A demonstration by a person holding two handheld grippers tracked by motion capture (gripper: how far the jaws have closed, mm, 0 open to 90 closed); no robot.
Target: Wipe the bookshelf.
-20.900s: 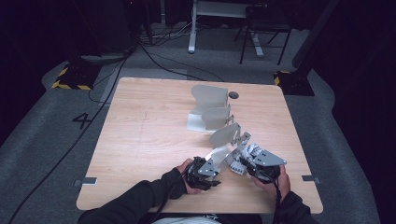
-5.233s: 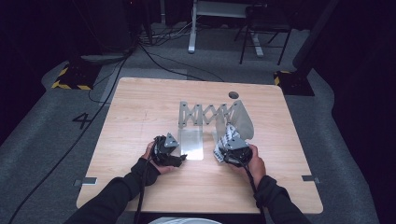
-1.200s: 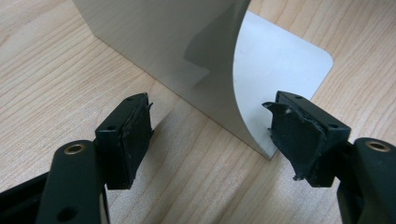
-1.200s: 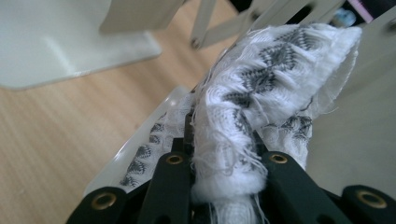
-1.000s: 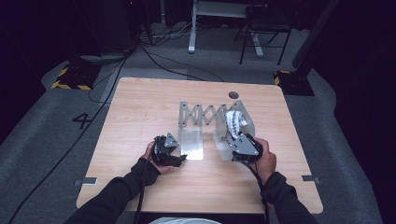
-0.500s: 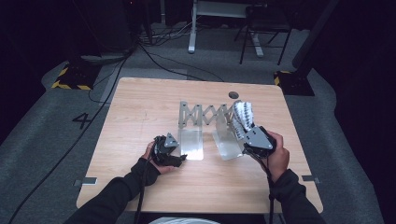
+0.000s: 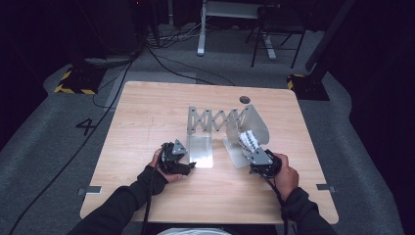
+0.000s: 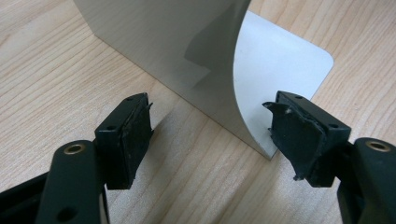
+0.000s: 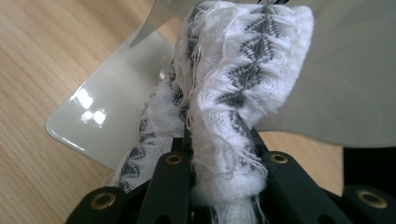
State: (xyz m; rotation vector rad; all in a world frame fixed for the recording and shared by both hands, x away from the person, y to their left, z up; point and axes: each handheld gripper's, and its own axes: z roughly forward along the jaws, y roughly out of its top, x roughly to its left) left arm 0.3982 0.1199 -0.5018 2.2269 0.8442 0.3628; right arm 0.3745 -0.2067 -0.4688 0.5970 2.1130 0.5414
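On a wooden bench [image 7: 147,112] stands a metal expanding rack [image 7: 215,120] with two end plates. The right gripper [image 7: 254,149] has its fingers clamped on a white-and-grey woven cloth [image 9: 238,84], just above the right plate [image 7: 257,128]. The left gripper [image 8: 210,135] holds its fingers wide, straddling the left plate's [image 8: 261,70] foot corner.
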